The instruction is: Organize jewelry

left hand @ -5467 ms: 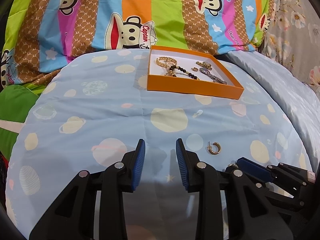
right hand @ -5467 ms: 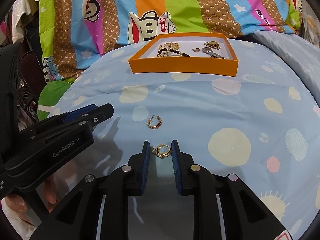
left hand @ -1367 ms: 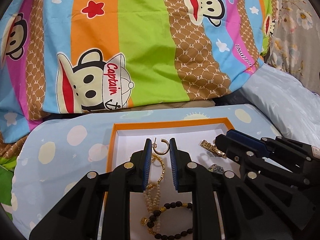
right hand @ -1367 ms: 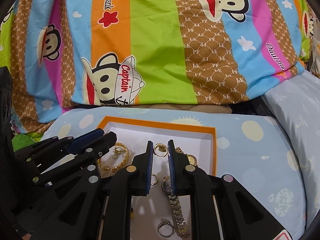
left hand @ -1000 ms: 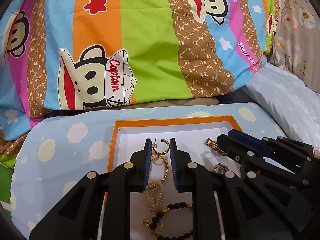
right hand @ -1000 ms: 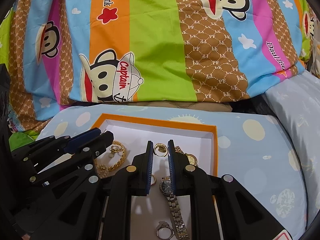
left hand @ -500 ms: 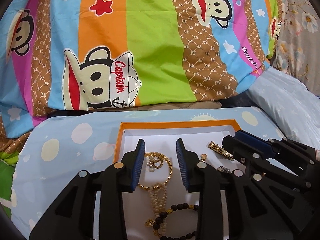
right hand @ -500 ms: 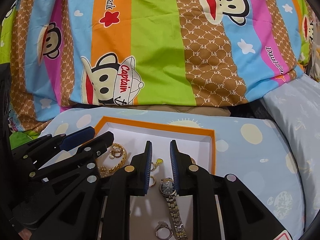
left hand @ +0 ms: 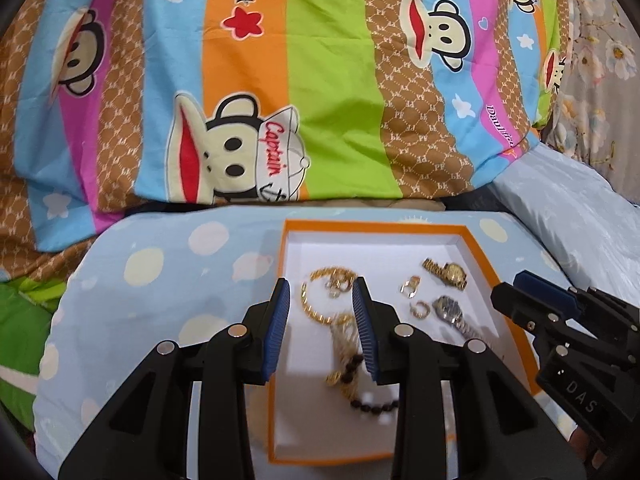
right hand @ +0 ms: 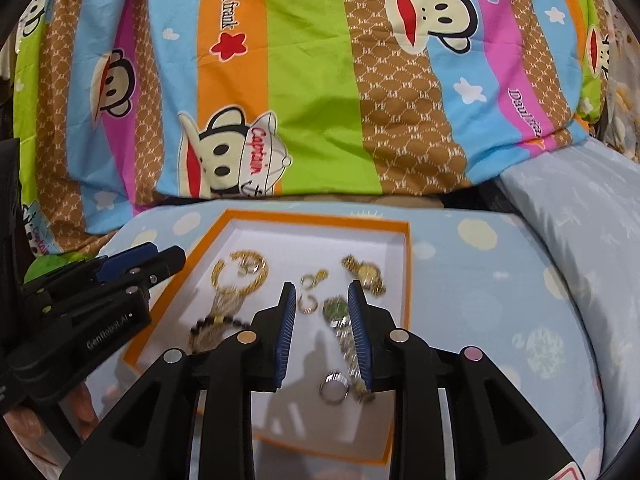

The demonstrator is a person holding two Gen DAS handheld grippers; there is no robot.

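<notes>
Two small gold hoop earrings [left hand: 416, 298] lie on the white floor of the shallow orange-rimmed cardboard tray [left hand: 486, 258], side by side near its middle; in the right wrist view they sit at about 11 o'clock from the right tool [right hand: 322, 300], just past its left blade and free of it. Beside them at 3 o'clock lie a gold-cased wristwatch [left hand: 446, 273] and a silver-banded wristwatch [right hand: 345, 330], the latter stretching back between the right tool's blue-padded blades. A plain silver ring [right hand: 334, 387] rests near the tray's front edge.

The left tool [left hand: 320, 300] hangs over the tray's left half, jaws spread wide and holding nothing; a coiled gold chain necklace [left hand: 320, 292] lies at 12 o'clock between its tips, and a strand of pale and dark beads [left hand: 352, 364] trails toward 6 o'clock beneath it. The right tool is likewise released, jaws parted and empty, and seen from the left wrist it reaches in from 3 o'clock.

The tray rests on a pale blue bedsheet printed with cream planets [left hand: 168, 264]. Behind, at 12 o'clock, a striped cartoon-monkey quilt [left hand: 280, 80] is heaped up.
</notes>
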